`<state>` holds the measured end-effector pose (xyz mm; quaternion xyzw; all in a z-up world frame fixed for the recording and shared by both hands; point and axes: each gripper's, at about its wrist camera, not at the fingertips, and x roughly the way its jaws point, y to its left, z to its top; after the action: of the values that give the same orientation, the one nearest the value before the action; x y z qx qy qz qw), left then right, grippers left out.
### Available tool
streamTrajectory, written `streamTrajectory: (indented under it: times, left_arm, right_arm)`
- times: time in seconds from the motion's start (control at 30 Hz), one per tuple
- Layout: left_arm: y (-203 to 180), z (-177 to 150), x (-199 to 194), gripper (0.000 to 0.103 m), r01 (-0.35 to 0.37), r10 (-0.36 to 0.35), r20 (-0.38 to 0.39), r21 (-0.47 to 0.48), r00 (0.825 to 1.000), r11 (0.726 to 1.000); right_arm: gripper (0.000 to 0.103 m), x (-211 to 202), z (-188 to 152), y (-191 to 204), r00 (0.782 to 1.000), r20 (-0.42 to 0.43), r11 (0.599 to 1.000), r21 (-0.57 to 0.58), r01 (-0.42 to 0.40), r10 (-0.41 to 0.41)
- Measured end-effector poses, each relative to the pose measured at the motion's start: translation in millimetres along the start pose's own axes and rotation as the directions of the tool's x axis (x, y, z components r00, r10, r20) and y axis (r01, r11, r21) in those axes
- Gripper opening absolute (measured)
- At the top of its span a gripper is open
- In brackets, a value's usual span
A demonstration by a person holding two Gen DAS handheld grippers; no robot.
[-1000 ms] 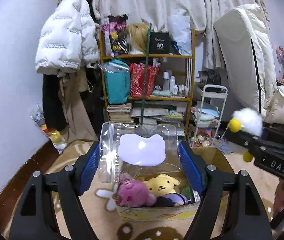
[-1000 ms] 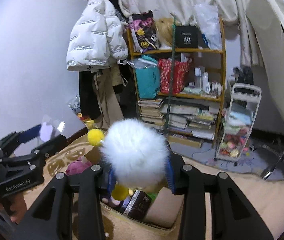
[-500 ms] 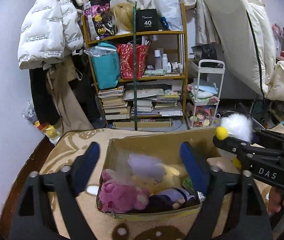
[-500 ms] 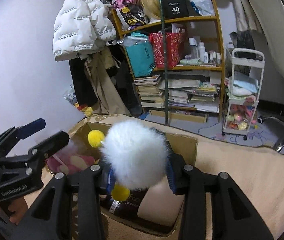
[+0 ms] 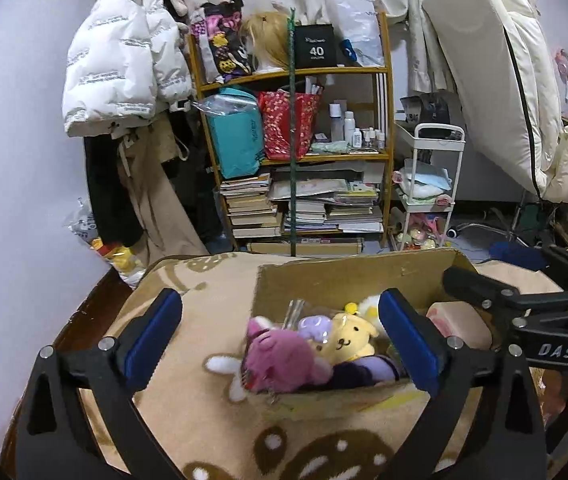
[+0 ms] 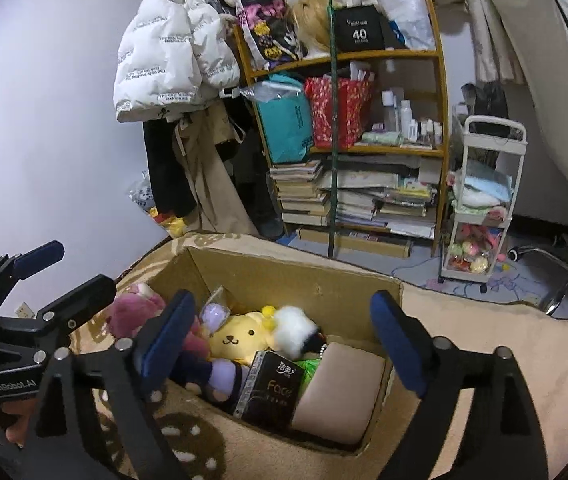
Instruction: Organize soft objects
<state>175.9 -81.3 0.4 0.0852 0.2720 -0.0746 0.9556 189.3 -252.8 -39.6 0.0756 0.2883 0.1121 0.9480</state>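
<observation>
A cardboard box stands on a beige blanket and holds soft toys: a pink plush, a yellow dog plush, a white fluffy ball toy with yellow pompoms, a small purple toy in a clear bag, a black tissue pack and a beige cushion. My left gripper is open and empty above the box's near left side. My right gripper is open and empty over the box. The box also shows in the left wrist view.
A wooden shelf with bags, books and bottles stands behind the box. A white rolling cart is to its right. A white puffer jacket hangs at the left. A folded white mattress leans at the right.
The left gripper let go of the bagged purple toy, which now lies in the box. The right gripper opened and the white fluffy toy dropped into the box.
</observation>
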Motion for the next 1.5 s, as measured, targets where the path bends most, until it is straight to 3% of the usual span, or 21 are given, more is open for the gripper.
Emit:
streamTrajectory:
  times: [0.07, 0.57, 0.87, 1.2, 1.4, 1.5]
  left_arm:
    - [4, -2, -11, 0.098, -0.009, 0.009, 0.001, 0.002, 1.000, 1.000]
    - [26, -23, -106, 0.102, -0.024, 0.026, 0.045, -0.047, 0.999, 0.999]
    - [38, -48, -148, 0.102, -0.016, 0.021, 0.066, -0.077, 0.998, 0.997]
    - [44, -74, -163, 0.102, -0.012, 0.017, 0.058, -0.095, 0.998, 0.995]
    - [37, -82, -161, 0.102, -0.017, 0.022, 0.073, -0.071, 0.997, 0.997]
    - [37, -82, -157, 0.102, -0.020, 0.025, 0.072, -0.076, 0.997, 0.997]
  right_arm:
    - [0.103, -14, 1, 5, 0.999, 0.034, 1.000, 0.001, 0.009, -0.009]
    - [0.103, -103, -3, 29, 0.992, 0.111, 0.998, -0.011, 0.054, -0.052]
    - [0.103, -154, -23, 44, 0.976, 0.191, 0.994, -0.009, 0.107, -0.103]
    - [0.103, -181, -49, 56, 0.971, 0.191, 0.989, -0.005, 0.148, -0.144]
    - [0.103, -182, -62, 57, 0.959, 0.224, 0.983, -0.014, 0.182, -0.174]
    - [0.103, -178, -64, 57, 0.963, 0.215, 0.985, -0.028, 0.173, -0.163]
